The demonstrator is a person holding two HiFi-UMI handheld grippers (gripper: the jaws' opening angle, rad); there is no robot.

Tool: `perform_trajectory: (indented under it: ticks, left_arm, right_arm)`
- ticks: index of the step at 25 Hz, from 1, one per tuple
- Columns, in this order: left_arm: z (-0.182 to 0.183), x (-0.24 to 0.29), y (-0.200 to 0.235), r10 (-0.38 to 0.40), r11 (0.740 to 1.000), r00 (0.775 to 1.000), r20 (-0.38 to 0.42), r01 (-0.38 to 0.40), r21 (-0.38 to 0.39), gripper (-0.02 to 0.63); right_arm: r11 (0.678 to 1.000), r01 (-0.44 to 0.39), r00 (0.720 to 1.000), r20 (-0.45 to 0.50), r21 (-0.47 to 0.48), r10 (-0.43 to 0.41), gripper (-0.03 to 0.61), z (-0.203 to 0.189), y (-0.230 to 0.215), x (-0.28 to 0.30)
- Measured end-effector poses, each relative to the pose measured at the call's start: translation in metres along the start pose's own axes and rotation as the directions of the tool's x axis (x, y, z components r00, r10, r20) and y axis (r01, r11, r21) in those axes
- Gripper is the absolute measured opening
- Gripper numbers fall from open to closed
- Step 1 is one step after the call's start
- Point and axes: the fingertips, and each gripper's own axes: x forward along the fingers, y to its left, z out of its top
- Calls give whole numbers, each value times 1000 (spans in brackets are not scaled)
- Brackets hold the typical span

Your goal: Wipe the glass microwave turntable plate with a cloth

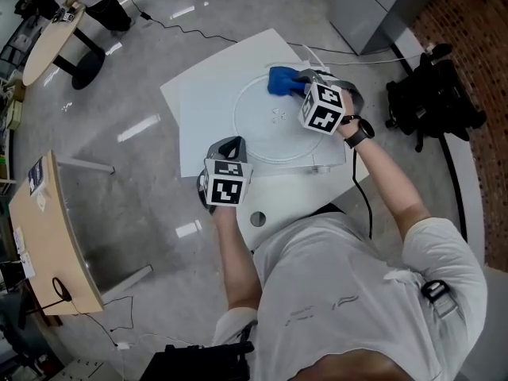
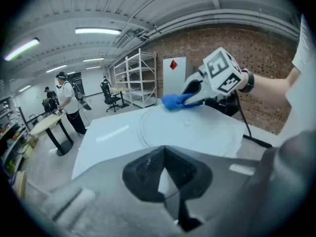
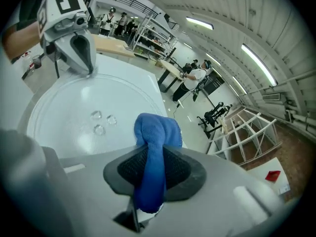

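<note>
- Grey shiny floor is seen all round a white table (image 1: pixel 198 94) at the centre of the head view. A glass plate (image 1: pixel 270 129) lies flat on the table.
- A blue cloth (image 1: pixel 282 80) is gripped by the right gripper (image 1: pixel 305 84), whose jaws are closed on a fold of it. The free end is laid on the plate's rim, in the upper part of the head view.
- The left gripper (image 1: pixel 230 148) is set at the plate's lower-left rim. Its jaws are nearly together on a thin pale edge, judged to be that rim, so the plate is likely being steadied.
- Wiping is judged to be the step in hand. The cloth should be kept flat and drawn across toward the lower left with light pressure, so the plate is not slid. The three centre bumps (image 3: pixel 98 122) should be worked around.
- The cloth lies close to the table's upper edge, so overshoot there should be avoided.
- Open room is offered by the bare table left of the plate. The lower-left rim is blocked by the left gripper.
</note>
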Motion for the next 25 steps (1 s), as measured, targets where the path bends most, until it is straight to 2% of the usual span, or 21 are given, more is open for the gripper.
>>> perform_trajectory:
  ticks: [4, 9, 13, 17, 19, 25]
  left_arm:
    - [-1, 1, 0, -2, 1000, 1000, 5, 2, 1, 2]
    - [0, -1, 1, 3, 1000, 1000, 10, -3, 6, 2]
    - [1, -2, 1, 12, 1000, 1000, 4, -12, 15, 2]
    - [1, -2, -1, 23, 1000, 1000, 5, -23, 21, 2]
    - [1, -2, -2, 27, 999, 1000, 1, -27, 19, 2]
    - [0, 0, 0, 22, 1000, 1000, 10, -22, 19, 2]
  right_arm:
    - [999, -31, 999, 11, 16, 31, 84, -35, 23, -36]
    - [987, -155, 986, 67, 36, 152, 84, -41, 77, -82]
    - [969, -247, 961, 130, -6, 246, 86, -18, 124, -99]
    - [953, -296, 930, 208, -71, 304, 86, 26, 152, -91]
    - [951, -301, 921, 234, -73, 310, 87, 44, 153, -82]
    - [960, -275, 921, 273, -54, 279, 88, 89, 127, -43]
